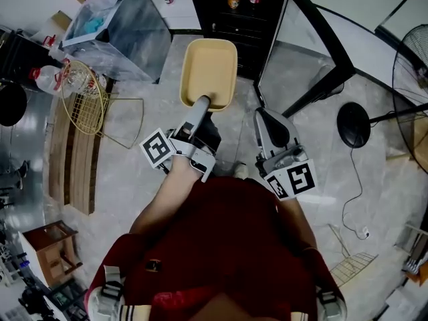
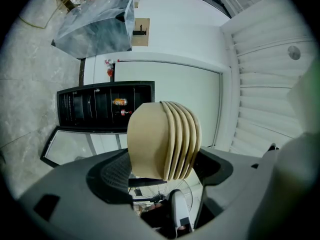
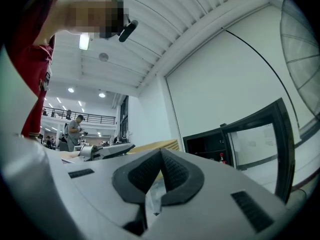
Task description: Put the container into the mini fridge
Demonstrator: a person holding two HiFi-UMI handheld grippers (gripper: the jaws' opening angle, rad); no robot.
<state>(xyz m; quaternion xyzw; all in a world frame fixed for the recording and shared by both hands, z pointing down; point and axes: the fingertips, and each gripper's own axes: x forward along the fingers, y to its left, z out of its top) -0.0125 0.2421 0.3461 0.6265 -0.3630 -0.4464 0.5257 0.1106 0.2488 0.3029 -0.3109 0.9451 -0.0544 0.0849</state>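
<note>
Head view: the left gripper (image 1: pixel 201 103) holds a beige container (image 1: pixel 208 65) out in front of the open mini fridge (image 1: pixel 234 19).
The container is a shallow rectangular tub with rounded corners and a ridged outer wall. The left jaws clamp its near rim. The right gripper (image 1: pixel 265 118) is just beside it, jaws together on nothing.

Matt beige plastic container (image 1: pixel 208 65), glossy stone floor (image 1: pixel 127 179)
</note>
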